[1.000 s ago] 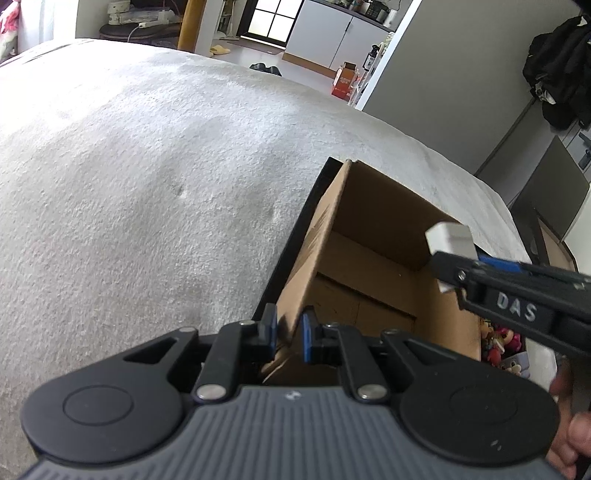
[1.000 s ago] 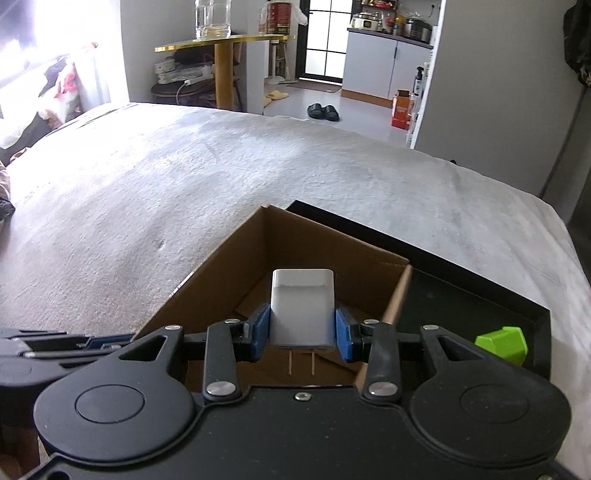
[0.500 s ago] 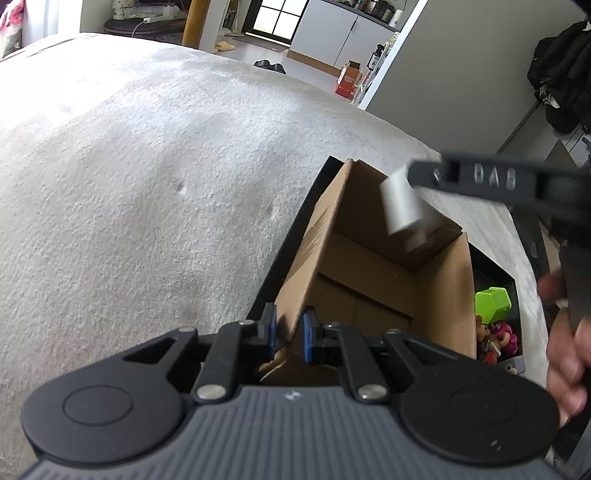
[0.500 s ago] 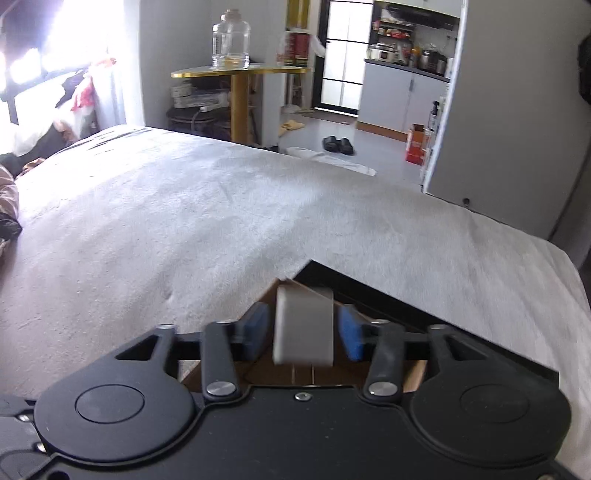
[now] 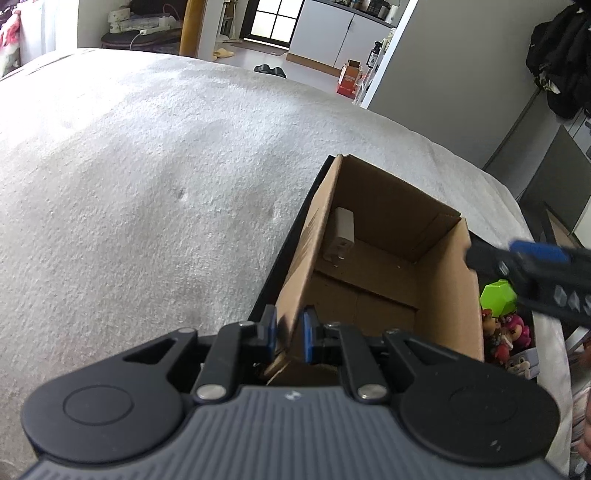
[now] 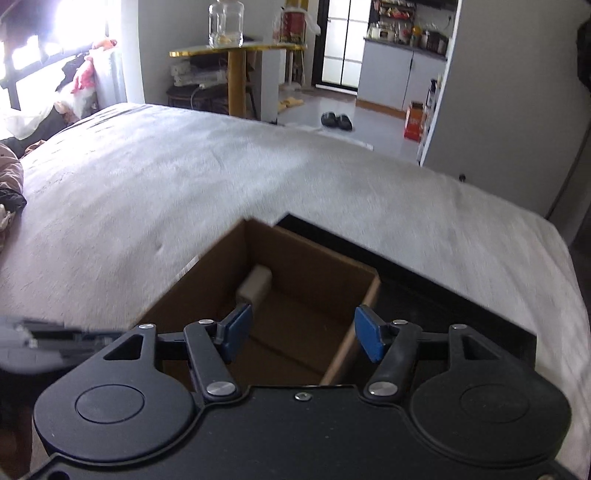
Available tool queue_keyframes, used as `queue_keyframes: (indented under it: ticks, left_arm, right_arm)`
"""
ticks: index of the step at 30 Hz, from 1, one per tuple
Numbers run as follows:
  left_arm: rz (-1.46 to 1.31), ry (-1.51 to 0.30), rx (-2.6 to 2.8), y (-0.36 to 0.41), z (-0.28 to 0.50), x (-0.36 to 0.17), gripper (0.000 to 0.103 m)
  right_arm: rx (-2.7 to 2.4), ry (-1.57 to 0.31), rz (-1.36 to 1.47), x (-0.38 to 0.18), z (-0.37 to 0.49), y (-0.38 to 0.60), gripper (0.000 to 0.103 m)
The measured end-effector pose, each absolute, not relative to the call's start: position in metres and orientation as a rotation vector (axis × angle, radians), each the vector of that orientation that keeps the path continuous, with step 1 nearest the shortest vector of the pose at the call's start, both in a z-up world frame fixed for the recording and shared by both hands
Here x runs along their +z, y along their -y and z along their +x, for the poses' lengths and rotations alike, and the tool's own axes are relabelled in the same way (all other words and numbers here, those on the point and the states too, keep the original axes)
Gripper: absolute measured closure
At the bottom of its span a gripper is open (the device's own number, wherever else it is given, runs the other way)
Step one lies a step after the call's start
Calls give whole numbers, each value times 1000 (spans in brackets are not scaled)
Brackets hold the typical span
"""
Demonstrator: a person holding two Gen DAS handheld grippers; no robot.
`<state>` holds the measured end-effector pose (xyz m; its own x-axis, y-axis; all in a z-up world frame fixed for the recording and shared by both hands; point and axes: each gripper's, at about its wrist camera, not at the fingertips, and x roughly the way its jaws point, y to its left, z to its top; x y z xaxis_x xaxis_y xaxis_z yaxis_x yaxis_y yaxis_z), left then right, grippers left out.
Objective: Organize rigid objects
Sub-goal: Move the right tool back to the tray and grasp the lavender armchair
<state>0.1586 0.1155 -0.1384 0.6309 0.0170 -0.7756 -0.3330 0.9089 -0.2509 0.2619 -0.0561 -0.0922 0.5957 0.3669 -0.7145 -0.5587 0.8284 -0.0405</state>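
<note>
Now inside the cardboard box (image 5: pixel 384 236): white plug-in charger (image 5: pixel 341 236), leaning on end against the left inner wall near the far corner, prongs toward the floor of the box. Seen again from the right wrist camera as a pale block (image 6: pixel 256 283) low in the far left corner, well ahead of the blue pads.

Right gripper (image 6: pixel 302 334) above the near half of the box, jaws just opened and standing apart, nothing between them, no pad touching the charger. From the left wrist camera, blurred at the right edge (image 5: pixel 532 273), reaching in over the right wall of the box.

Left gripper (image 5: pixel 289 334) clamped on the near left wall of the box, blue pads nearly together with the cardboard edge pinched between them.

Box resting in a shallow black tray (image 6: pixel 443 291) on a pale grey fleecy bedcover (image 5: pixel 147 184). Beside the box on its right, also in the tray: bright green faceted block (image 5: pixel 496 295) and, nearer the camera, a cluster of small red and pink toy figures (image 5: pixel 506 332), details too small to tell.

Beyond the bed, a bare floor with dark slippers (image 6: pixel 336 120), white cabinets and a yellow-legged side table carrying a clear glass jar (image 6: pixel 226 23).
</note>
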Motion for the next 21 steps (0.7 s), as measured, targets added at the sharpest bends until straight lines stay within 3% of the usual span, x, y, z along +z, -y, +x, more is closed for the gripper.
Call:
queue_keyframes:
  ticks: [21]
  left_arm:
    - [-234, -869, 333, -85, 170, -130, 91]
  right_arm:
    - [388, -824, -162, -134, 253, 189, 39]
